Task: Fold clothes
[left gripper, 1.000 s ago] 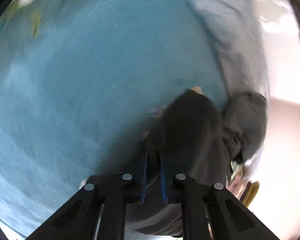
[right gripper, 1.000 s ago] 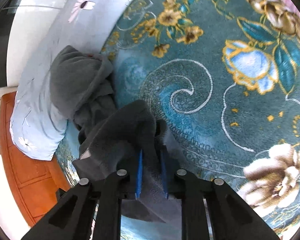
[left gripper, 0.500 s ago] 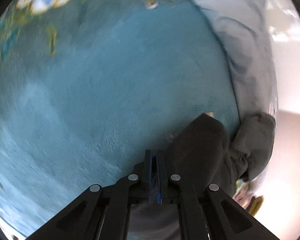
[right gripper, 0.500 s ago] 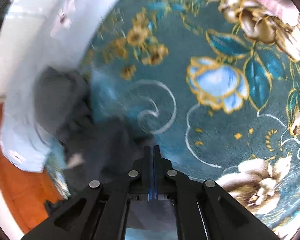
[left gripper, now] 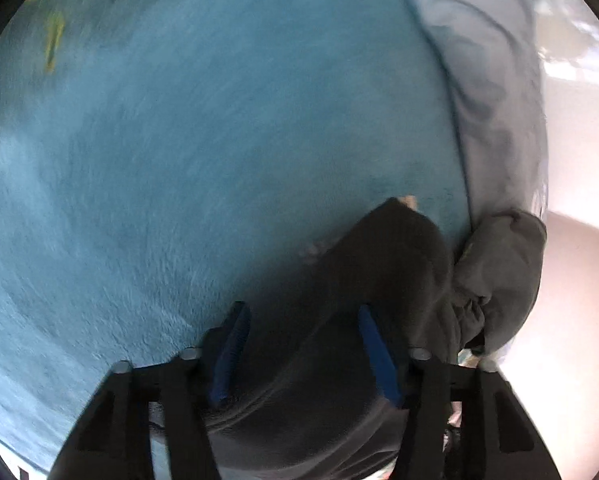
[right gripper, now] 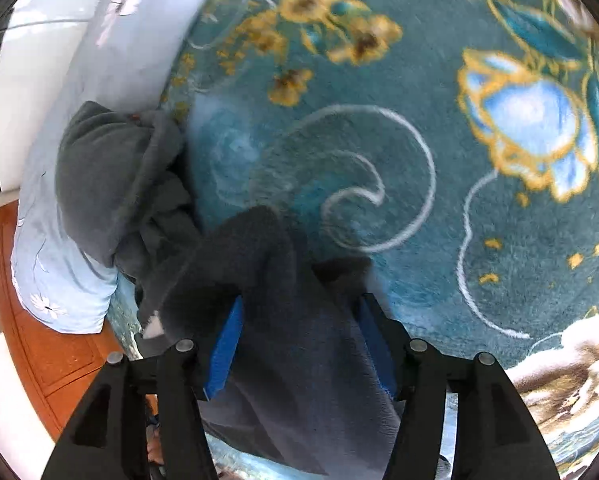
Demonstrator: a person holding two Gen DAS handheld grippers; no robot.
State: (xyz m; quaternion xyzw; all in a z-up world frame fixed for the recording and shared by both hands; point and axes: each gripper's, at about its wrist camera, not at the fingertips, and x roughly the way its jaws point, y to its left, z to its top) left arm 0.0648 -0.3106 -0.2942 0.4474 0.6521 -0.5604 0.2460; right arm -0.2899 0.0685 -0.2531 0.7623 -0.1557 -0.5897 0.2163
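Observation:
A dark grey fleece garment [left gripper: 387, 280] lies bunched on the teal blanket [left gripper: 179, 160]. In the right wrist view the same garment [right gripper: 259, 280] runs from a rounded lump near the pillow down under the fingers. My left gripper [left gripper: 303, 316] is open, its blue pads wide apart over the garment's near part. My right gripper [right gripper: 299, 308] is also open, its blue pads either side of a raised fold of the garment. Neither one grips the cloth.
A pale blue pillow with white flowers [right gripper: 59, 272] lies at the blanket's edge, also in the left wrist view [left gripper: 491, 100]. The blanket has gold and blue flowers [right gripper: 531, 120]. An orange-brown wooden panel [right gripper: 43, 352] lies beyond the pillow.
Both grippers were shut half a second ago and now stand wide open over the garment. The garment's fold sits between the right pads again.

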